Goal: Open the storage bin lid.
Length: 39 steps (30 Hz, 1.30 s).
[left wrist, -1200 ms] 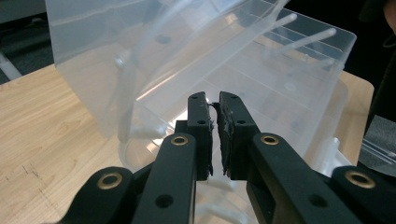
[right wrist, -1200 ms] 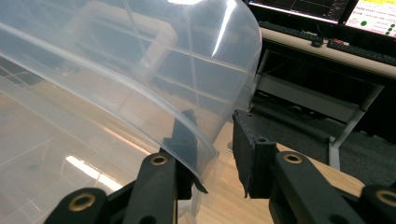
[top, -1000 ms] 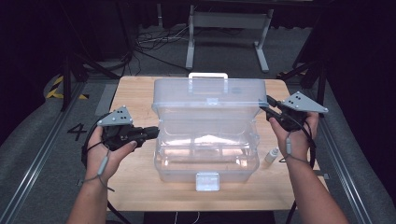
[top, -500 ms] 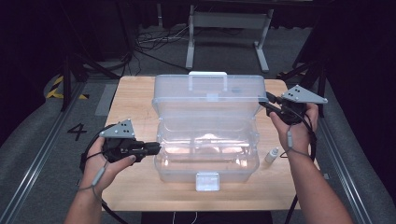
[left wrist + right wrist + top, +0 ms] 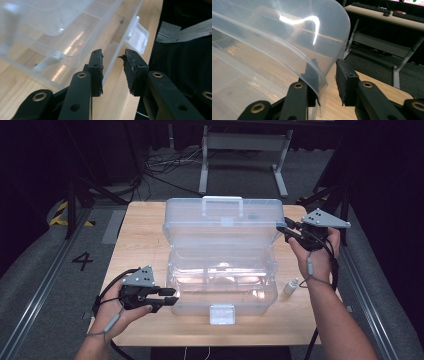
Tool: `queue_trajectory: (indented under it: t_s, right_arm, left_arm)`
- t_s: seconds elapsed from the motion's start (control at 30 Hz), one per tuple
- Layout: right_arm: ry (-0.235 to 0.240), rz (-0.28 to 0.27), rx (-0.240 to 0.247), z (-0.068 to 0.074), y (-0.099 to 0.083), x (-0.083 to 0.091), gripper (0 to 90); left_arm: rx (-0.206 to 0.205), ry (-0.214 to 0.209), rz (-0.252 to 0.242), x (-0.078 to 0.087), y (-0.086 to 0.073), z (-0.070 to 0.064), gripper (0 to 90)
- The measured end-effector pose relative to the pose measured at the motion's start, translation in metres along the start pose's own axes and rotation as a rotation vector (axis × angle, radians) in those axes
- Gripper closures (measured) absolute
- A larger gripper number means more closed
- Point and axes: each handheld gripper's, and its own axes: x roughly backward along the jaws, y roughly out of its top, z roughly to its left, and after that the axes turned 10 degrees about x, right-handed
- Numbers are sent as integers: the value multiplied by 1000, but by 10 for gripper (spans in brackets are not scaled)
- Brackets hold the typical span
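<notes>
The see-through walls make it hard to tell what lies inside the clear plastic box [image 5: 222, 285] at the middle of the high view; glare hides most of its floor, and I can only make out moulded dividers splitting it into compartments, with nothing certain in them. Its lid [image 5: 222, 222] stands open and upright at the back, smooth and curved at the corners, a white handle [image 5: 222, 202] on its top edge and a white latch [image 5: 221, 314] on the front wall. The box sits on a pale wooden table [image 5: 140, 235]. A small white bottle [image 5: 290, 286] stands just beside the box, right of centre. At lower left the left gripper [image 5: 170, 299] points at the box's front corner, jaws a little apart and holding nothing; the box wall lies just beyond them. At upper right the right gripper [image 5: 325, 80] has its jaws parted around the lid's edge, one jaw behind the plastic, not clamped.
</notes>
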Motion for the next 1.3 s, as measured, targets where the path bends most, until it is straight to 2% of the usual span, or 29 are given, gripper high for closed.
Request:
queue_trajectory:
  t_s: [0.27, 0.37, 0.73, 0.97, 1.13, 1.3]
  right_arm:
    - [7, -3, -10, -1, -1, -1, 718]
    - [15, -6, -20, -3, -1, -1, 718]
    - [2, -30, -26, -2, -3, -4, 716]
    - [-10, -44, -28, -2, -3, -5, 716]
    - [-28, -53, -16, -1, -1, -6, 710]
    - [-34, -61, -19, -2, 0, -7, 704]
  left_arm:
    - [-28, -8, 56, -24, -1, 2, 630]
    - [-47, 0, 47, -34, -2, 5, 576]
    - [-30, 2, 117, -49, -10, 14, 628]
    - [-29, -12, 98, -52, -13, 16, 668]
    - [-42, -8, 106, -57, -12, 14, 691]
    - [-39, -12, 110, -59, -12, 15, 702]
